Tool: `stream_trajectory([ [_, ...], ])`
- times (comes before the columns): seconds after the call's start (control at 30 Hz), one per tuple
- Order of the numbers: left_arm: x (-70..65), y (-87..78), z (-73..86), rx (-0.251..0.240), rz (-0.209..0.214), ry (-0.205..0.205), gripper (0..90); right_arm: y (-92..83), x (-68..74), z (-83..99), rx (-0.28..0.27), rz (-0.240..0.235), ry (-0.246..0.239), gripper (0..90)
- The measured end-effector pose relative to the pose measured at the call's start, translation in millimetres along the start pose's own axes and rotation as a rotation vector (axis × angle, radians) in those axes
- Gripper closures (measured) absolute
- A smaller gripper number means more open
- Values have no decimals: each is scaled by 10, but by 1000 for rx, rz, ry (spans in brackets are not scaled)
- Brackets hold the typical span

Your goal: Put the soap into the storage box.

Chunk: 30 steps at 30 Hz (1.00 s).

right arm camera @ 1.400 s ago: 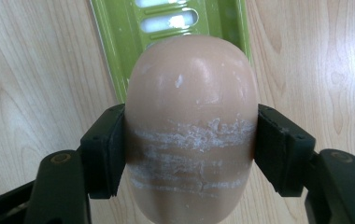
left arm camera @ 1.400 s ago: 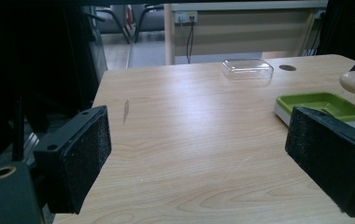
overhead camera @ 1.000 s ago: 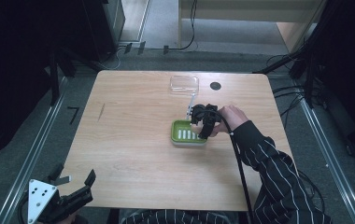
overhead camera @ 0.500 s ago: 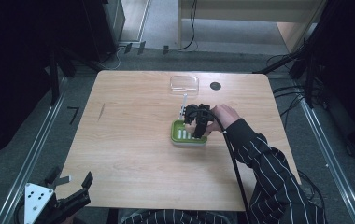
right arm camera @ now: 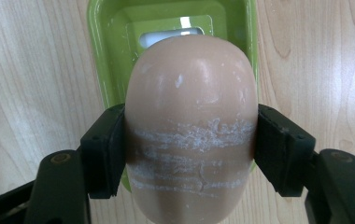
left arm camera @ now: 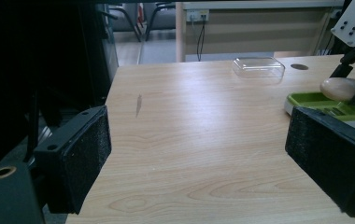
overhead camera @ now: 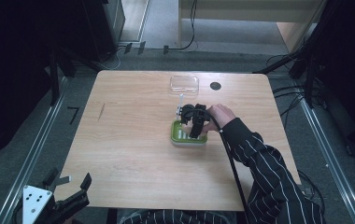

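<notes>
A beige oval soap bar (right arm camera: 192, 126) is clamped between the jaws of my right gripper (right arm camera: 189, 149), held just above a green soap dish (right arm camera: 105, 60). In the high view the right gripper (overhead camera: 193, 122) hangs over the green dish (overhead camera: 180, 137) near the table's middle. From the left gripper view the soap (left arm camera: 341, 87) sits over the dish (left arm camera: 308, 99) at far right. My left gripper (left arm camera: 199, 168) stands open with nothing between its pads, off the table's near left corner (overhead camera: 66, 196).
A clear plastic lid (overhead camera: 184, 84) lies at the back of the wooden table (overhead camera: 129, 140), with a dark round hole (overhead camera: 215, 86) beside it. A dark scratch (overhead camera: 101, 112) marks the left side. Cables and metal rails run along the floor around the table.
The right gripper with the soap has shifted slightly left and down over the green dish. The left gripper has drifted a little near the table's front left corner.
</notes>
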<state>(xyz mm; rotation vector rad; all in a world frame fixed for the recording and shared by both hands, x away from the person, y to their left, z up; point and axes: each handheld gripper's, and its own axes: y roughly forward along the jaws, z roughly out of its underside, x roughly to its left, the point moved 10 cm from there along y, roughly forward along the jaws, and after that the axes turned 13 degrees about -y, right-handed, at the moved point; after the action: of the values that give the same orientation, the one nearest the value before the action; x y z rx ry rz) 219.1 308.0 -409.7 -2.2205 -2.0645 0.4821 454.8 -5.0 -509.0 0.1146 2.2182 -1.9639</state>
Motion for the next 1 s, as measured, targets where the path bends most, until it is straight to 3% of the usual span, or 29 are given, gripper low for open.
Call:
stream_trajectory([
  [1.0,58,-112,18,-7,-33,-6,72,270,-45,-95,18,-26,-5,337],
])
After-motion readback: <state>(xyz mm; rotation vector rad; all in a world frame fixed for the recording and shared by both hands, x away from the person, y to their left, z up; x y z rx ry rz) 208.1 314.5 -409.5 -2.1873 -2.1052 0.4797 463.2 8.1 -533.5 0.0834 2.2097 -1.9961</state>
